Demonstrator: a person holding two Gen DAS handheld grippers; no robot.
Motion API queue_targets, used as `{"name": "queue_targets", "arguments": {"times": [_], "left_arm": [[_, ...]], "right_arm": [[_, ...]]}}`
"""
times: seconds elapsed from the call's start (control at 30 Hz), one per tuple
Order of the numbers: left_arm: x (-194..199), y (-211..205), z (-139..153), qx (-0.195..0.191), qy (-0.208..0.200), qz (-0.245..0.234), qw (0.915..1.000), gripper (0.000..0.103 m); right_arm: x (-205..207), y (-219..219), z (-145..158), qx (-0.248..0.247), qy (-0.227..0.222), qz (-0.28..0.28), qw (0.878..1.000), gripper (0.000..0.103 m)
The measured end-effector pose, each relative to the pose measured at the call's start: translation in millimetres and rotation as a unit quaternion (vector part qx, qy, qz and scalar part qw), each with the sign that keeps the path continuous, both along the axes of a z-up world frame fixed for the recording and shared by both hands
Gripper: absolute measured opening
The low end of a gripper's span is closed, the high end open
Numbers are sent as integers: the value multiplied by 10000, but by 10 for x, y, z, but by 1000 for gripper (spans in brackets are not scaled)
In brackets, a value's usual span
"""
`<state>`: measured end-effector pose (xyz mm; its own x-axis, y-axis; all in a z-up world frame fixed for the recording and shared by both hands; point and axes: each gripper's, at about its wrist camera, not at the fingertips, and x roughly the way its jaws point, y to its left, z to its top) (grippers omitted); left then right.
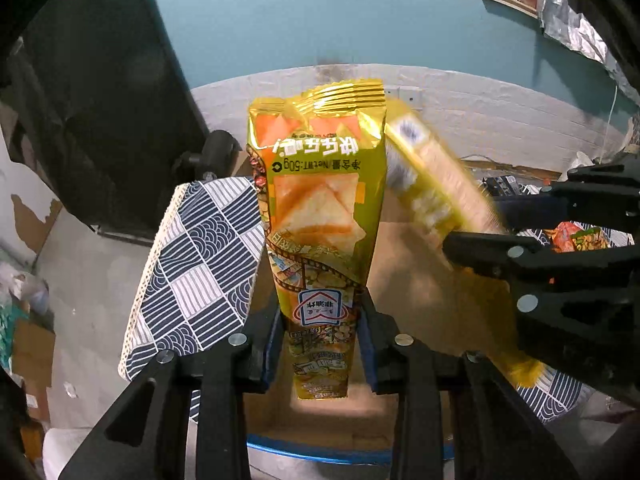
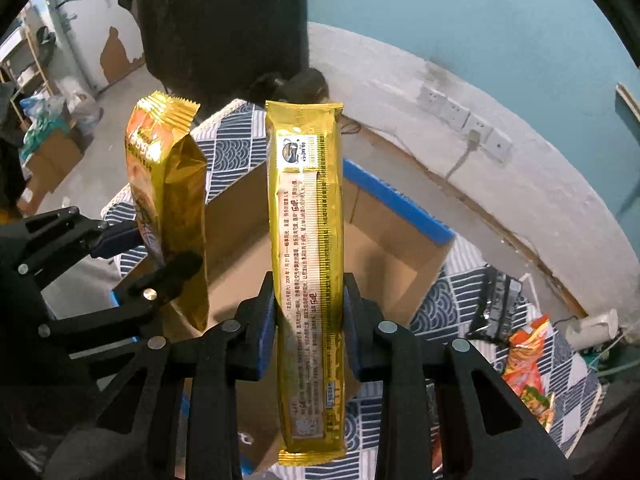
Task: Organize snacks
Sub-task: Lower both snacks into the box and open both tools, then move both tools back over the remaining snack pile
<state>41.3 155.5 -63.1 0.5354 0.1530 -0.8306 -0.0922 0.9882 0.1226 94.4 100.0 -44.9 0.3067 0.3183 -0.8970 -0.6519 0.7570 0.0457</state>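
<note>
My left gripper is shut on a gold snack bag, held upright above an open cardboard box. My right gripper is shut on a second gold snack bag, back side facing the camera, also above the box. In the left wrist view the right gripper and its bag show at the right, blurred. In the right wrist view the left gripper and its bag show at the left. The two bags are side by side, apart.
The box with a blue rim sits on a blue and white patterned cloth. More snack bags and a dark packet lie on the cloth to the right. A black panel stands at the left. A wall with sockets is behind.
</note>
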Motion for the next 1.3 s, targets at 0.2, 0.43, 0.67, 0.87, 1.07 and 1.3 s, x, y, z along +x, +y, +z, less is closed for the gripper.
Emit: {"name": "queue_targets", "arguments": {"times": [0.2,0.43,0.67,0.87,1.07,1.3], "left_arm": [[-32,-81,126,314,-278,33,9991,67],[-79,-190,244,308,-407,-100,9986,70],[-67,-491,335,294,-425,-311,9982,73],[-55,-818,394,348,-447,-621,9965,73],[-18,-1122,388,344,-379,-887,9947,76],[9,-1460,339,340,-255,-1122,9928,76]], "right_arm": [[13,-109,114,6,-246,-135,9996,50],[9,-467,192,65,-342,-435,9984,65],[-42,-968,232,-14,-371,-767,9964,66],[-97,-1505,278,2,-368,-1139,9928,68],[-180,-1986,307,-7,-377,-1460,9886,68],[-281,-2547,284,8,-323,-1865,9819,70]]}}
